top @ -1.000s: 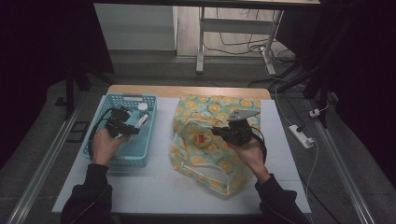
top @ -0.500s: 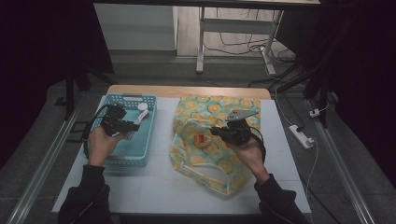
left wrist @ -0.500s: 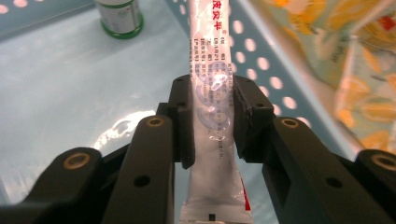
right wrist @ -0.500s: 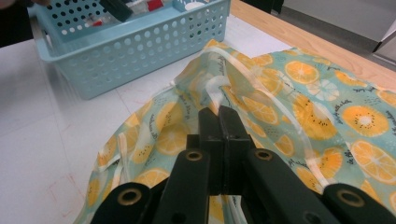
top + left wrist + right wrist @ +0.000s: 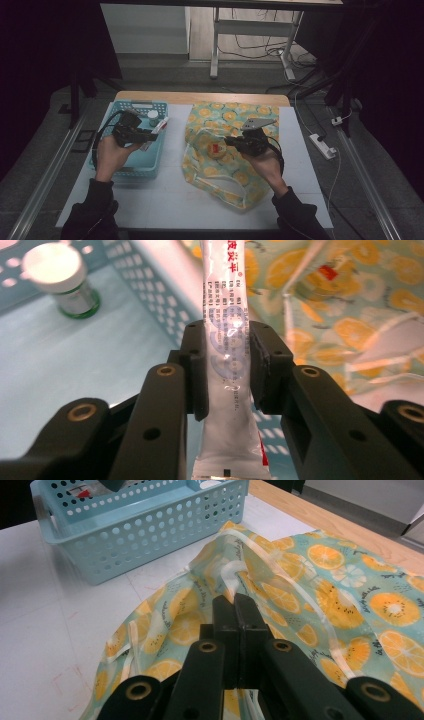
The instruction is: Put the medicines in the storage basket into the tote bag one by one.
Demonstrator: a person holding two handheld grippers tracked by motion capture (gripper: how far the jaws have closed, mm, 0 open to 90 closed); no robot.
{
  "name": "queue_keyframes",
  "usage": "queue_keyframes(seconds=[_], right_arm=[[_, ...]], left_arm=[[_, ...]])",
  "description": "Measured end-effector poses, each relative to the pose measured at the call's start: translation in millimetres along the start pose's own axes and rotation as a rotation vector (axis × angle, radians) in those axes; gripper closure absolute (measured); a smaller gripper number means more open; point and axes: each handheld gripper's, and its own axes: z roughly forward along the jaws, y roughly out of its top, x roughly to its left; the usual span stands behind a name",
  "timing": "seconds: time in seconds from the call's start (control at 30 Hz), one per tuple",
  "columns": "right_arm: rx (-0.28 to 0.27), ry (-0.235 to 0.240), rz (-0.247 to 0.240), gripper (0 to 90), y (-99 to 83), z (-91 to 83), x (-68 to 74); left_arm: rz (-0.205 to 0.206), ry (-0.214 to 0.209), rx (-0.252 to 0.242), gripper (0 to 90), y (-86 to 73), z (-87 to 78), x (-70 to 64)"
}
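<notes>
A long white sachet [image 5: 223, 285] with red and blue print is clamped between the jaws of my left gripper [image 5: 227, 347]. In the high view that left gripper [image 5: 149, 135] hovers over the right rim of the light blue basket [image 5: 117, 167], the sachet [image 5: 156, 131] sticking out toward the bag. A fabric bag [image 5: 232, 120] printed with orange slices lies at the table's middle. My right gripper [image 5: 228, 142] is shut on a raised fold of the bag's rim [image 5: 235, 577]; in the right gripper view its jaws [image 5: 235, 605] are pressed together.
A small bottle [image 5: 62, 282] with a white cap stands in the basket [image 5: 150, 300]. A red label [image 5: 215, 148] shows inside the bag. White tabletop [image 5: 165, 197] lies in front. A power strip [image 5: 324, 146] sits on the floor to the right.
My left gripper has shifted slightly toward the bag with the sachet still in it. The right gripper has stayed in place on the bag.
</notes>
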Motion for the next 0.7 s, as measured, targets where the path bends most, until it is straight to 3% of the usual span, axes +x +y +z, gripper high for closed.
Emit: queue_keyframes(seconds=[0.43,0.7], right_arm=[[-0.003,-0.002,-0.004,89.6,1.2,-0.5,1.5],[-0.003,-0.002,-0.002,89.6,1.0,-1.7,1.9]], left_arm=[[0.098,-0.082,0.023,70.9,5.6,6.0,-37.1],[0.163,-0.168,0.036,70.9,7.2,12.8,-62.6]])
